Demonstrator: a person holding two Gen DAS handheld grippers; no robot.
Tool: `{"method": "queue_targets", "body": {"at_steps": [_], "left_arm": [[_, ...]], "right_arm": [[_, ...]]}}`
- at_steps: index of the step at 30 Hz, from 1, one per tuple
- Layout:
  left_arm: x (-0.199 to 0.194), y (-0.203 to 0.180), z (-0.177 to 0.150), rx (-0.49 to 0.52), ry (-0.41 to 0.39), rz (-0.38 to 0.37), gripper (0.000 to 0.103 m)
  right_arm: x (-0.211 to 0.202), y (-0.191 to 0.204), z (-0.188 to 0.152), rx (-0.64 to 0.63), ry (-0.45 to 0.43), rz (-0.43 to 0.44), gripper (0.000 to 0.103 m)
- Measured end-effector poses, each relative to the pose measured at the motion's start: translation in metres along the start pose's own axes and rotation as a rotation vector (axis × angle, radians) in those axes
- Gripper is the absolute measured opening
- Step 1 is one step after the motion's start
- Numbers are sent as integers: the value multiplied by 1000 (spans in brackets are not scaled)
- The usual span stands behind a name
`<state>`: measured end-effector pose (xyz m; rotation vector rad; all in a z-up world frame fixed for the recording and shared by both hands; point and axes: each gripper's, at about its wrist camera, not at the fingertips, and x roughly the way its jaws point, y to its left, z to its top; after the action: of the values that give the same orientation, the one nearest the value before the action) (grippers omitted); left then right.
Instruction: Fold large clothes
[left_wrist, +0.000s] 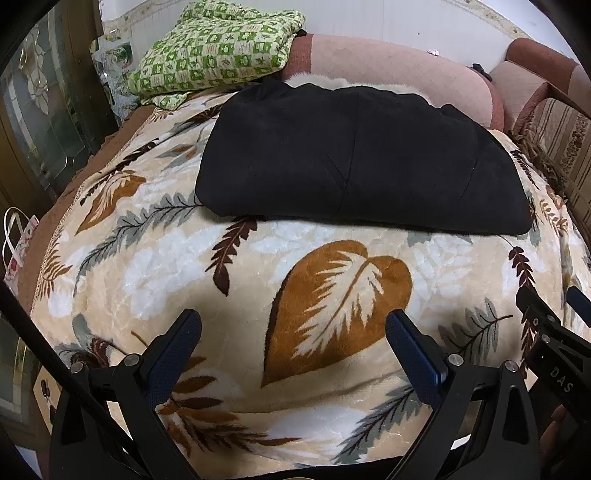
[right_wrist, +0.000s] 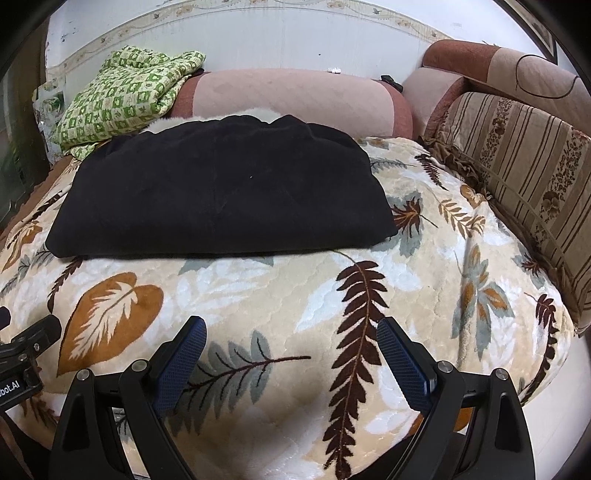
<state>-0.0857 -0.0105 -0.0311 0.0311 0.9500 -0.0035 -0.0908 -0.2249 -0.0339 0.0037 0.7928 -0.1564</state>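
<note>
Far left, back corner: green checked quilt (left_wrist: 218, 48), bunched, piled against the pink bolster cushion (left_wrist: 388, 62) that runs along the wall.

Centre: black garment (left_wrist: 362, 158) lies folded into a flat, roughly rectangular stack on the leaf-print blanket (left_wrist: 258, 258), toward the far side of the bed. Near edge straight. A strip of white fur (right_wrist: 255, 112) shows at its far edge; lining or a separate item, cannot tell from here.

Right: striped cushion (right_wrist: 517, 177) stands along the blanket's right edge.

Left gripper (left_wrist: 293, 328): jaws spread wide, nothing between them, held over bare blanket, well short of the garment. Right gripper (right_wrist: 291, 334): likewise wide apart and holding nothing, over the blanket, apart from the garment. The two grippers sit side by side.
</note>
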Motion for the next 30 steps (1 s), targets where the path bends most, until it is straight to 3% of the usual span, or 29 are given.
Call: {"method": "queue_targets", "body": {"at_steps": [30], "left_arm": [[17,5,0,-34,53,-16,99]], "right_arm": [[6,11,-1,-33,-9,33,96]]}}
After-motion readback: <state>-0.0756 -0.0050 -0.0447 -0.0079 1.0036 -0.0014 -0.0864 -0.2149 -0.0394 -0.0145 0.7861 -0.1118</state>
